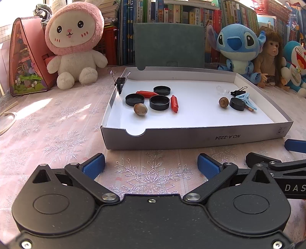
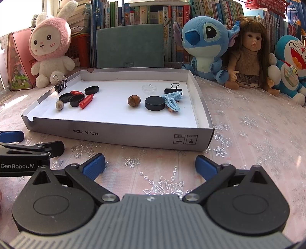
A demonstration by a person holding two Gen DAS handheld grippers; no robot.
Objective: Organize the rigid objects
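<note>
Both the left gripper (image 1: 151,164) and right gripper (image 2: 150,164) hover empty, fingers wide apart, before the shallow grey cardboard tray (image 1: 191,138); black round caps (image 1: 159,102) and red plastic cylinders (image 1: 174,104) appear partly grouped, sorting seemingly unfinished.

pink rabbit plush (image 1: 73,41), blue plush (image 1: 238,47), doll (image 2: 248,53) seated along bench (image 1: 47,122) rear; bookshelf (image 2: 145,13) behind, green folder (image 1: 169,45) upright.
</note>
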